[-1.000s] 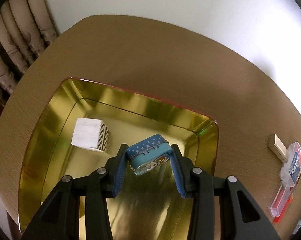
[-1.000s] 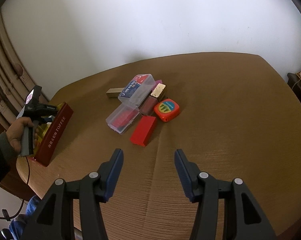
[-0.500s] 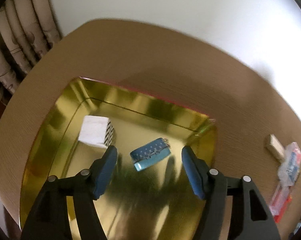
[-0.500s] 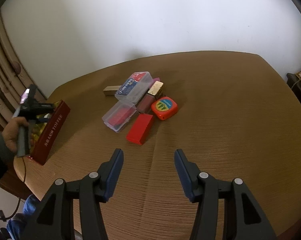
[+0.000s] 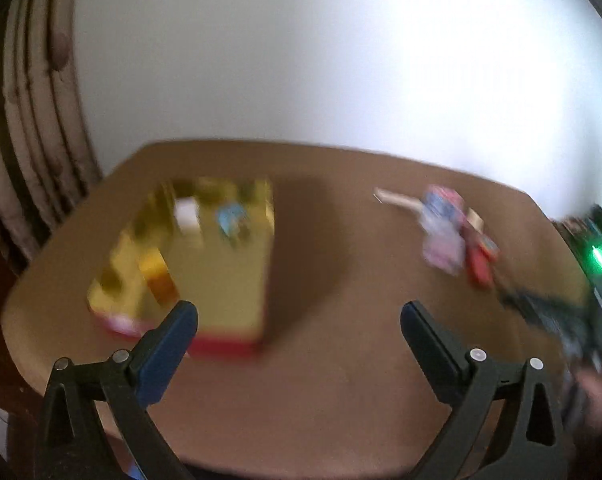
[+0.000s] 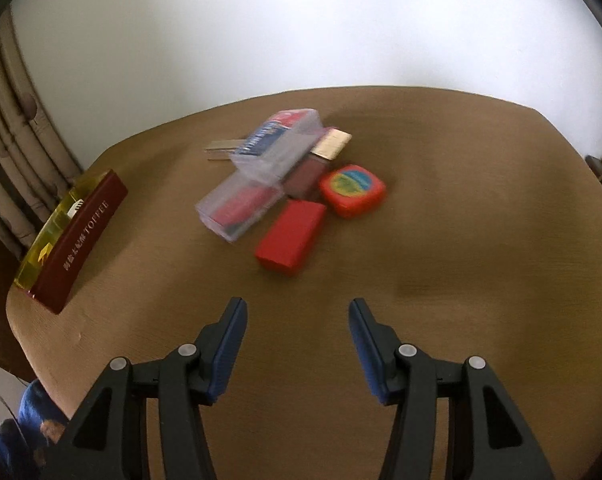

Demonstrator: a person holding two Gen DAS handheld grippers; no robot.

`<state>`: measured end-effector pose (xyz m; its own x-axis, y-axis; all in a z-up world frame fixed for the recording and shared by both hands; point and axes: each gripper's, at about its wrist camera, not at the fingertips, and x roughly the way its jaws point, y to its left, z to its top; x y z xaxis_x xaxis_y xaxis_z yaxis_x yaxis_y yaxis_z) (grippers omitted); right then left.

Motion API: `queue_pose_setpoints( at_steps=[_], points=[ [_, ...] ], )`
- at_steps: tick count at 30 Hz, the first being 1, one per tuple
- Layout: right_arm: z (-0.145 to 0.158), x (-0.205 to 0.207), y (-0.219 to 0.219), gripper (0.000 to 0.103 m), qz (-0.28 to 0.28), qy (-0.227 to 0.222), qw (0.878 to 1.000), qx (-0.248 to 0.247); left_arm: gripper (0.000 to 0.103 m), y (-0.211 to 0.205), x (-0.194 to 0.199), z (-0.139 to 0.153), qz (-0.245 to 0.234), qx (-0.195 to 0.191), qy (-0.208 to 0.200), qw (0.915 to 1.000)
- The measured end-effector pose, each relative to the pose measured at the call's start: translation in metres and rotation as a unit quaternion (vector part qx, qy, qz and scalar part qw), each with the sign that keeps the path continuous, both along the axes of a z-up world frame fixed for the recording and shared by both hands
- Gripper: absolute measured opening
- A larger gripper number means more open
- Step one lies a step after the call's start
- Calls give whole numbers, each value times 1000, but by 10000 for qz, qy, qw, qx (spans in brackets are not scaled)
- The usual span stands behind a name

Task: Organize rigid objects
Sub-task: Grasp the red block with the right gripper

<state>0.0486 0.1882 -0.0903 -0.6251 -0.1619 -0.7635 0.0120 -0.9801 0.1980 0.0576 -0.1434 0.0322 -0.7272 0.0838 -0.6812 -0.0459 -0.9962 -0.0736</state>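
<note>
Since the earlier frame the left gripper (image 5: 299, 314) has let go of the blue tin (image 5: 231, 218), pulled back out of the gold tray (image 5: 229, 280) and swung toward the pile; its jaws are opening, already wide, with nothing between them. The tin now lies inside the tray beside the white box (image 5: 186, 212), at about 11 o'clock from those jaws, and the view is badly smeared. The right gripper (image 6: 297, 312) has eased a little nearer the pile, jaws half spread and empty. In its view the tray (image 6: 77, 240) sits at 9 o'clock by the table (image 6: 461, 240) edge, and the pile lies at 12 o'clock: the red box (image 6: 291, 236) nearest, the tape measure (image 6: 353, 189) at 1 o'clock, two clear cases (image 6: 241, 208) (image 6: 279, 140) behind. The next pick is probably the red box, since it lies free at the front. To do it well, I would square the jaws across its short sides, come down from above so its neighbours are not nudged, and close only once both pads flank it. The left gripper should settle before committing to anything.
</note>
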Motion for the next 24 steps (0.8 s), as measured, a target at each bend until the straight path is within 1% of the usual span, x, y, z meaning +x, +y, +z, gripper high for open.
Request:
queue_pose_setpoints(
  at_steps=[3,6,7,10,12,13,14,16,19,22,24],
  points=[
    [-1,-17,-15,54,-65,45,10000,-4,100,9,28,-12,-247,156,-2,9996],
    [-5,-34,-29,54,-148,69,9996,212,100,8,46,-17,-504,72,71,9987],
    [-7,-38,-32,54,-182,74,9995,257,100,6,49,-19,-534,81,83,9985],
    [-17,-53,-41,54,-179,-14,9988,465,100,2,54,-24,-581,289,41,9979],
    [-21,-60,-42,47,-337,-35,9978,567,100,-2,55,-23,-556,426,56,9975],
    [-22,-62,-42,42,-414,-46,9975,576,100,-4,55,-23,-554,508,60,9972],
    [-22,-65,-41,40,-483,-67,9971,577,100,-6,55,-23,-547,546,51,9970],
    [-22,-71,-40,39,-536,-92,9970,550,100,-7,54,-24,-506,603,8,9969],
    [-22,-77,-43,31,-485,-116,9962,709,100,-10,51,-25,-498,643,-6,9967],
    [-17,-71,-44,30,-410,-123,9962,752,100,-10,51,-25,-488,630,26,9968],
    [-9,-63,-46,30,-348,-49,9954,896,100,-10,50,-25,-474,630,30,9969]
  ],
)
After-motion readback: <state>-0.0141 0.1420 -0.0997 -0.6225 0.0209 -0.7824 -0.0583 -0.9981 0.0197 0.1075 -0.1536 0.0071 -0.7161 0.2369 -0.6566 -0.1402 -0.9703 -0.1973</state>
